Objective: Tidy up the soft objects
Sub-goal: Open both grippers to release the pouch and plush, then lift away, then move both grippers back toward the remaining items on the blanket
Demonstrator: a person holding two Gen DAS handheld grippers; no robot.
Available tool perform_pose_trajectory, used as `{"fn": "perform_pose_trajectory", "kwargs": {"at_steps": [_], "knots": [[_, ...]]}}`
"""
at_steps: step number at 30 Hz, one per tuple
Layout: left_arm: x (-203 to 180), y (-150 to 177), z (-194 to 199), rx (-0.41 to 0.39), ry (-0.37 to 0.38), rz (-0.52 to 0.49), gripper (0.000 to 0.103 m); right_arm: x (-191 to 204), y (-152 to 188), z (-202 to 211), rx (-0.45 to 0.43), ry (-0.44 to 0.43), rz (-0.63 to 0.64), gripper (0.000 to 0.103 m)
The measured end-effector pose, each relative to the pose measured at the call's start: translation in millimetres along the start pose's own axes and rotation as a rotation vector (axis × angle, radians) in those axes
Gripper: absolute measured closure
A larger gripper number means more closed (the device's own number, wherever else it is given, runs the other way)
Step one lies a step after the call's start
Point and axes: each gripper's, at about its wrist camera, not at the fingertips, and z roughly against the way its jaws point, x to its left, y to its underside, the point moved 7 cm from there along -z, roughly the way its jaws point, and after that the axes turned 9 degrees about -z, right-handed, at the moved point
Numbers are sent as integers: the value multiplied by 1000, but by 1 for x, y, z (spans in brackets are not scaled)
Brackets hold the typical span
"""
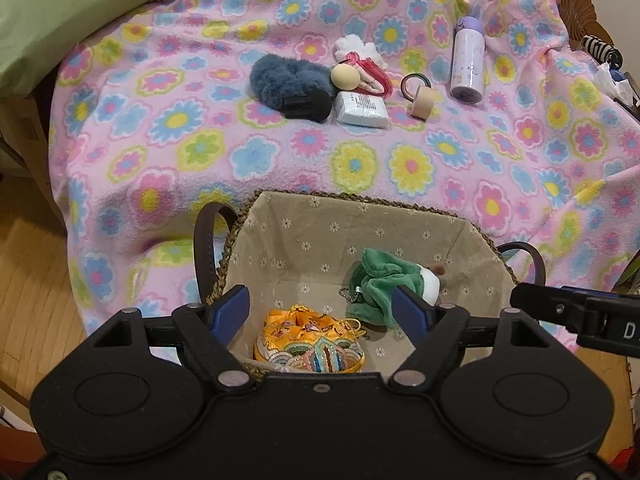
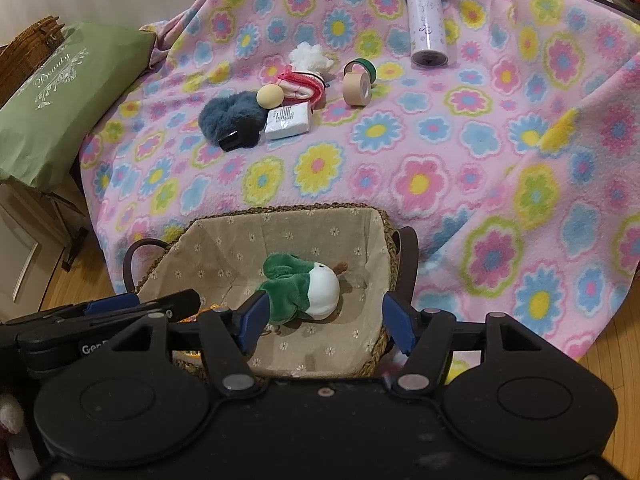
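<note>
A woven basket (image 1: 280, 216) with a beige flowered lining stands at the front edge of the flowered blanket. Inside it lie a green and white plush toy (image 1: 376, 288) (image 2: 308, 292) and a yellow embroidered pouch (image 1: 308, 344). My left gripper (image 1: 320, 312) hovers open over the basket, above the pouch, with nothing pressed between its blue pads. My right gripper (image 2: 324, 322) is also open over the basket; the plush lies below, between its fingers, and is not gripped. Farther back on the blanket lie a blue furry piece (image 1: 288, 84), a white fluffy item (image 1: 356, 46) and a pink pouch (image 1: 372, 76).
Also on the blanket (image 1: 440, 160) are a beige ball (image 1: 343, 77), a white tissue pack (image 1: 362, 110), two tape rolls (image 1: 420, 98) and a purple bottle (image 1: 468, 64). A green pillow (image 1: 60, 12) lies at the far left. Wooden floor (image 1: 32, 280) shows on both sides.
</note>
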Motion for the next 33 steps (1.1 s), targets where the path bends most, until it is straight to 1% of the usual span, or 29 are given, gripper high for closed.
{"fn": "perform_pose_trajectory", "kwargs": {"at_steps": [7,11,12,13,15,16,18,21,25,30,33], "knots": [[-2,-6,6,-37,-30,-40,28,1,-8,4,-46,14,39,33],[-1,-12,9,-65,-47,-51,28,2,-14,7,-81,21,66,26],[0,-14,10,-73,-50,-52,27,2,-16,8,-94,24,75,25],[0,-16,11,-80,-53,-55,23,2,-19,9,-107,28,82,24],[1,-22,13,-102,-66,-63,17,2,-26,13,-139,36,94,18],[1,-25,14,-112,-74,-69,17,2,-29,15,-154,39,97,17],[2,-31,16,-130,-88,-85,16,2,-36,20,-190,44,102,10],[4,-41,18,-156,-105,-100,15,1,-45,27,-239,54,107,4],[7,-53,20,-184,-128,-112,11,2,-56,33,-292,56,111,1],[8,-63,18,-213,-153,-139,7,5,-65,34,-352,69,118,1],[8,-69,17,-245,-187,-164,3,9,-68,32,-379,60,138,1]]}}
